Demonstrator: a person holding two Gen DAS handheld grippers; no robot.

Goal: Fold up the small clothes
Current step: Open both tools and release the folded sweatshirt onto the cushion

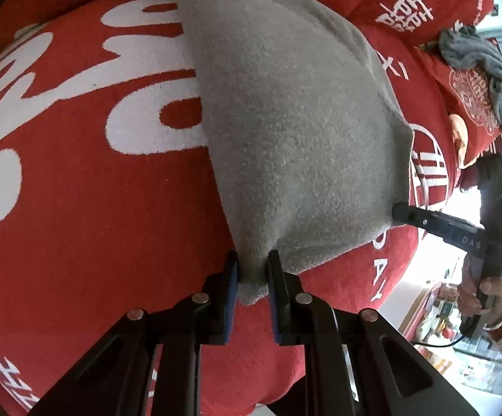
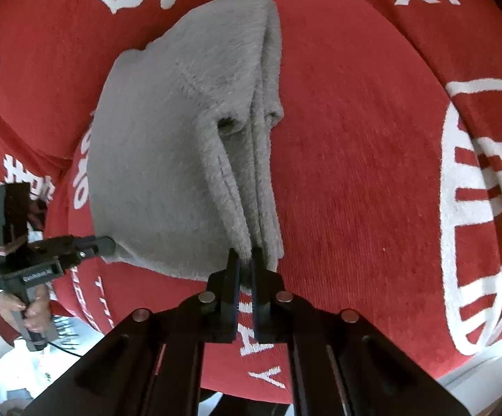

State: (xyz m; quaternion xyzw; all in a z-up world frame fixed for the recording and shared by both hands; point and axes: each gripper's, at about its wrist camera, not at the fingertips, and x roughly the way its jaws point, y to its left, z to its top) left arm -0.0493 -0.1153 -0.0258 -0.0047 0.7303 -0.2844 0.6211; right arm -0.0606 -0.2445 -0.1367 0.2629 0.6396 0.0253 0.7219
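Surface: red blanket (image 1: 77,190) with white lettering, covering a soft, rounded support.
Progress: grey garment (image 1: 285,121) already doubled into layers; judged mid-fold, final fold and flattening left.
Garment: fuzzy knit, stacked edges, lifted near blanket's front edge.
Left gripper (image 1: 252,277): pinching one corner.
Right gripper (image 2: 245,267): clamped on layered corner.
Elsewhere: dark cloth (image 1: 483,76), far right corner, unfolded.

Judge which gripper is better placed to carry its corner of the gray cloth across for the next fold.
Right, marginally. The right gripper pinches the layered edge of the gray cloth, with bare red blanket beside it. The left gripper holds a single corner and could anchor. Both are shut on cloth.
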